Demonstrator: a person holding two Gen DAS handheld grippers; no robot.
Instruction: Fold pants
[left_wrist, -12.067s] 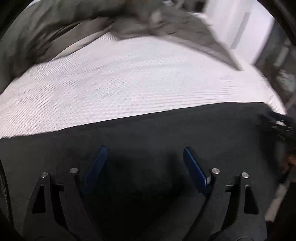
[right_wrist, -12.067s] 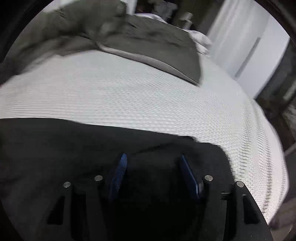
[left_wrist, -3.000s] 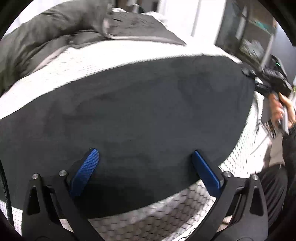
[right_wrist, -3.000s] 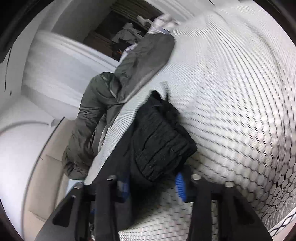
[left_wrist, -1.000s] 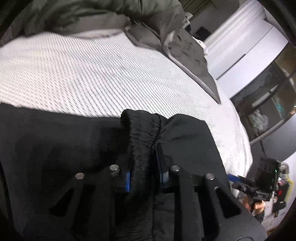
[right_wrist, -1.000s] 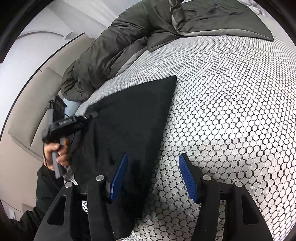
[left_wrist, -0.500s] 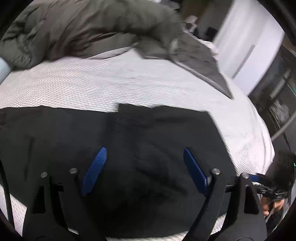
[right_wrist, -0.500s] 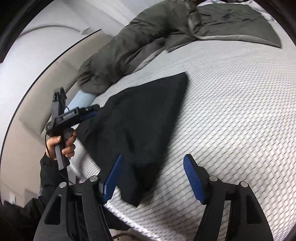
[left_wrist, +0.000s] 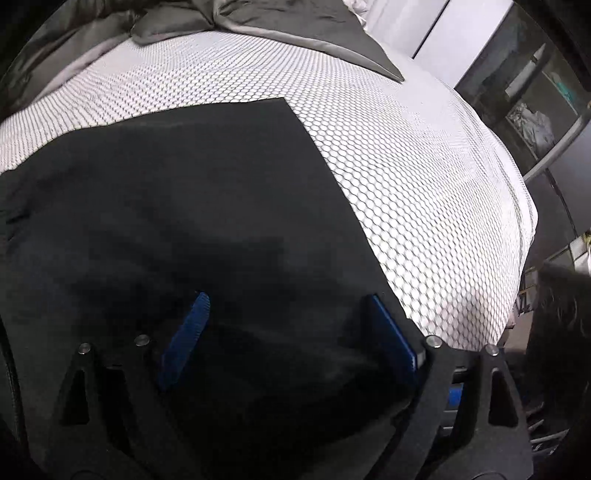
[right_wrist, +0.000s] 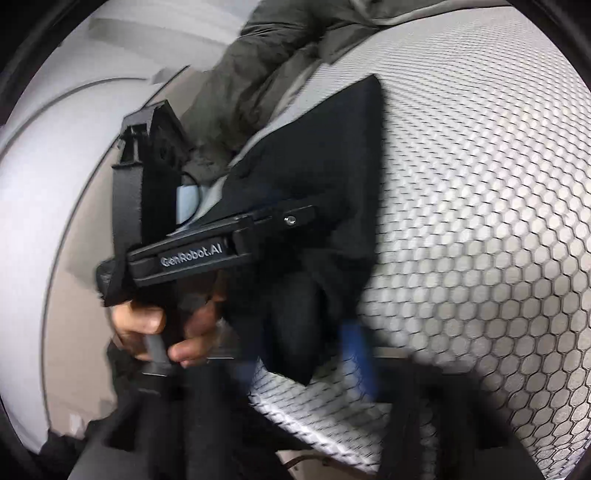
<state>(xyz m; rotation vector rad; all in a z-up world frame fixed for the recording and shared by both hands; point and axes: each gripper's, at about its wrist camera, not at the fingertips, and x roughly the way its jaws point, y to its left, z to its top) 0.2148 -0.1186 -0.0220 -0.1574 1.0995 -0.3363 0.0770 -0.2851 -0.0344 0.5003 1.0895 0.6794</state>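
1. Left wrist view: left gripper, jaws wide apart, holding nothing, hovers over black pants lying flat on the white bed.
2. Right wrist view: right gripper is blurred, jaws apart around the pants' near corner.

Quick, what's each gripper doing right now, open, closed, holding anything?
Left gripper: open, fingers spread over the black pants, gripping nothing.
Right gripper: too blurred to tell.

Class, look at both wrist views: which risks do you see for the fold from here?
1. The black folded pants lie close to the edge of the white honeycomb-patterned bed cover; they might slide off.
2. The left tool, jaws open, hovers over the cloth; closing could bunch the layers.
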